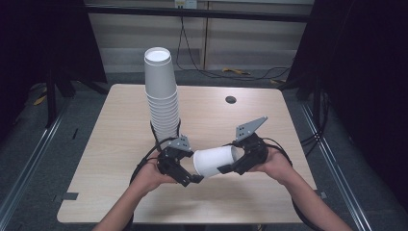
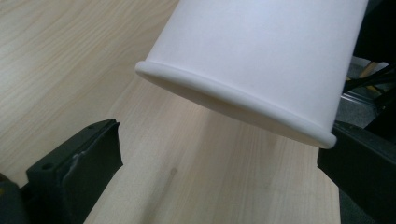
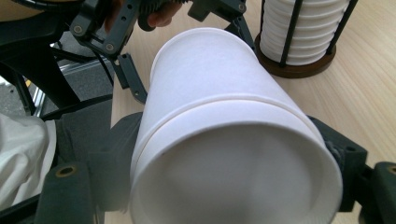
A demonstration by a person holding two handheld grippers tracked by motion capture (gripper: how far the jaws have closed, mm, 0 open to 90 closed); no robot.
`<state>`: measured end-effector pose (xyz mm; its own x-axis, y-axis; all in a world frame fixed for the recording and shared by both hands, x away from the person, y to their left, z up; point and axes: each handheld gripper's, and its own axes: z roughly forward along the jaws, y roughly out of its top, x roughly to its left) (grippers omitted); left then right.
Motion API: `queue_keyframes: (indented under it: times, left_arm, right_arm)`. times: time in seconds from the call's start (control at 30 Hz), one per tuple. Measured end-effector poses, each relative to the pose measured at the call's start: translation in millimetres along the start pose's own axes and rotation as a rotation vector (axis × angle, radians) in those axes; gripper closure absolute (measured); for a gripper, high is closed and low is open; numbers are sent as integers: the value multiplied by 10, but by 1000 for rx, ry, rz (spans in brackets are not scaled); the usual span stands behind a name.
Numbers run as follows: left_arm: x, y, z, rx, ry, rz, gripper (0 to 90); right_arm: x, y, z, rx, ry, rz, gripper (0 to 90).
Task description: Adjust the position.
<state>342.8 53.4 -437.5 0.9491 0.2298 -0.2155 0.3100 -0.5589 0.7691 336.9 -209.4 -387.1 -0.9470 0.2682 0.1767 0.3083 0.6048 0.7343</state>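
Right tongs [image 1: 230,168]: my jaws are closed on the paper cups [image 3: 224,140], held sideways above the surface; two look nested, one rim sitting behind the other.
Left tongs [image 1: 192,177]: jaws spread wide, gripping nothing; in its own view the cup's rim hangs between them, clear of both.
Cup stack [image 1: 161,91]: tall, upside down in a wire holder [image 3: 294,65] just behind my hands.
Surface [image 1: 96,159]: pale wood.
Progress: cups are off the stack; I judge separating them is left.
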Motion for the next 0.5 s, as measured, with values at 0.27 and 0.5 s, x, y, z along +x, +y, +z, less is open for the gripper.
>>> queue_keyframes:
  times: [0.27, 0.5]
  left_arm:
    - [-9, 27, 36, -19, -18, -7, 0]
    - [-6, 43, 45, -37, -28, -15, 0]
  right_arm:
    - [-3, 1, -2, -18, 12, 1, 220]
    - [1, -12, -8, -34, 24, 9, 220]
